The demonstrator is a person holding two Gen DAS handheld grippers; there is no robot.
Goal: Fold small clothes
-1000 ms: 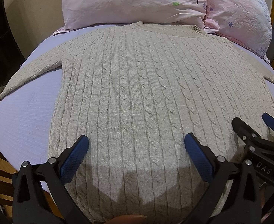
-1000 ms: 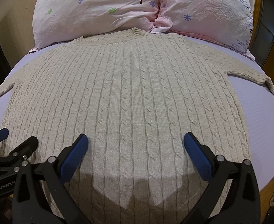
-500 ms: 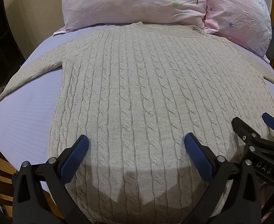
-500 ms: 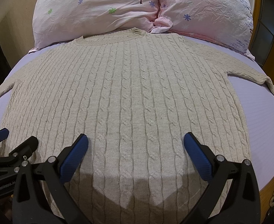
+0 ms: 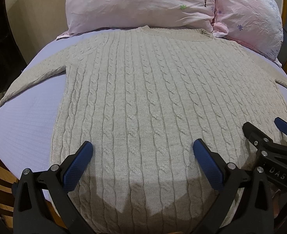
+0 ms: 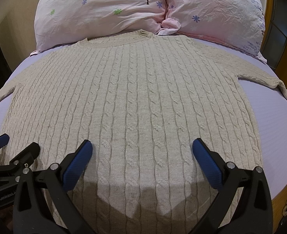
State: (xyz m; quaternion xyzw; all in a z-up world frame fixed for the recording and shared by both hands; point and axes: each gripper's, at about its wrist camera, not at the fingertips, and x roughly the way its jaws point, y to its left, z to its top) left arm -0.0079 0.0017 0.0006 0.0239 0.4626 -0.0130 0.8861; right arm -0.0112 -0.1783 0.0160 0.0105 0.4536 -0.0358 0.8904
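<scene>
A beige cable-knit sweater (image 5: 143,97) lies flat on the lilac bed sheet (image 5: 26,128), collar toward the pillows, both sleeves spread out sideways. It also shows in the right wrist view (image 6: 139,101). My left gripper (image 5: 142,150) is open and empty, hovering over the lower left part of the sweater near its hem. My right gripper (image 6: 142,150) is open and empty over the lower right part. Each gripper shows at the edge of the other's view: the right one (image 5: 270,134), the left one (image 6: 12,148).
Two pink flowered pillows (image 5: 143,5) (image 6: 217,11) lie at the head of the bed, touching the collar. Bare sheet shows left (image 5: 16,136) and right (image 6: 276,126) of the sweater. A wooden bed frame (image 6: 280,198) runs along the near edge.
</scene>
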